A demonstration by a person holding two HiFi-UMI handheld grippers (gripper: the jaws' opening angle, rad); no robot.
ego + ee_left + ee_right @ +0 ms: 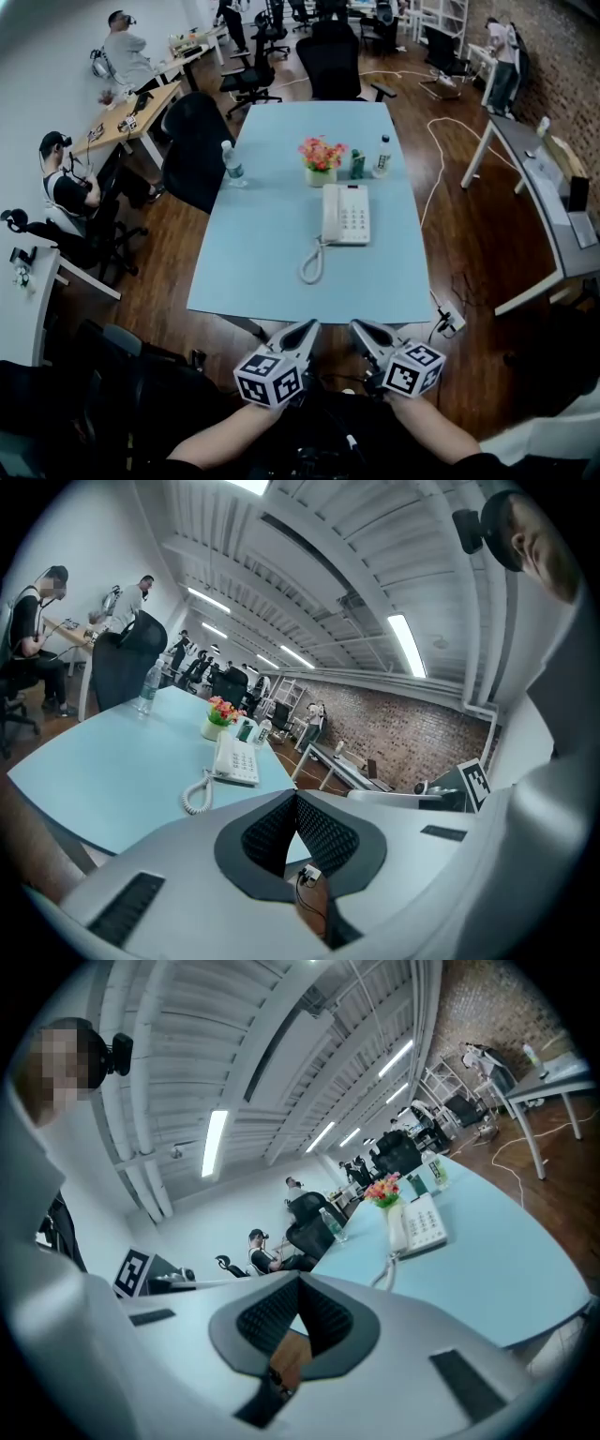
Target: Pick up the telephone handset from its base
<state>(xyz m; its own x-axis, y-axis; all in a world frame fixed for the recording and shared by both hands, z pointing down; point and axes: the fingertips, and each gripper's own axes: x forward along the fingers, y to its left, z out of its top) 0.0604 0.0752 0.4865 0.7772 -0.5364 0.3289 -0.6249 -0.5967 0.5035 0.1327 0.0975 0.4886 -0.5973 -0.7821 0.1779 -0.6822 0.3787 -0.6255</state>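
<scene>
The handset [330,214] lies in its cradle on the left side of the white base [353,216], ahead of both claws and about midway up the pale blue table [267,239]. Its coiled cord [312,262] loops from the phone's near end toward me, the only thing on the bare tabletop between the phone and the near edge. My left claw [309,326] and right claw [361,328] hover side by side just off that near edge, over the floor, each with its jaws pressed together on nothing. Just beyond the base stand a flower pot [321,161], a green can [357,165] and a small bottle [382,156]. A water bottle [232,165] stands well off to the left, near the table's left edge.
</scene>
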